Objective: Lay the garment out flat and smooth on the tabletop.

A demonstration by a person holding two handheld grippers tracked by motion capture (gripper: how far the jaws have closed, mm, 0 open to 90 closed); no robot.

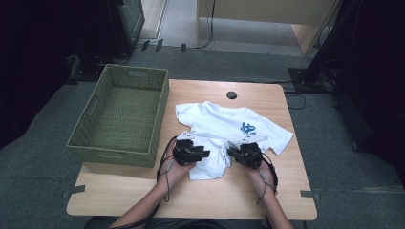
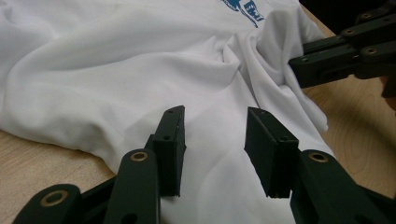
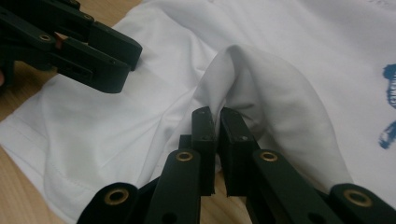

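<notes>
Right gripper [image 3: 217, 114] has its jaws pinched together on a raised fold of the shirt [image 1: 224, 129], and the cloth stands up in a soft peak just above the pads in the right gripper view; from the high view that same gripper [image 1: 232, 153] sits at the shirt's near right side, held in the person's right hand [image 1: 260, 174]. Left gripper [image 2: 215, 123] is a different story: its jaws stand partly apart with white cloth lying under and between them, pads not pressing on anything, nothing held. From above it [image 1: 206, 153] rests over the shirt's near left part, in the left hand [image 1: 177, 168]. Shirt lies spread on the table [image 1: 143, 195], roughly in the middle, blue print [image 1: 248, 128] facing up towards the far right, the near hem bunched between the two grippers. Basket [image 1: 81, 139], green, sits at the table's left edge, just beside the shirt's left sleeve but not touching that I can tell. Round dark hole [image 1: 231, 95] shows in the tabletop beyond the collar
</notes>
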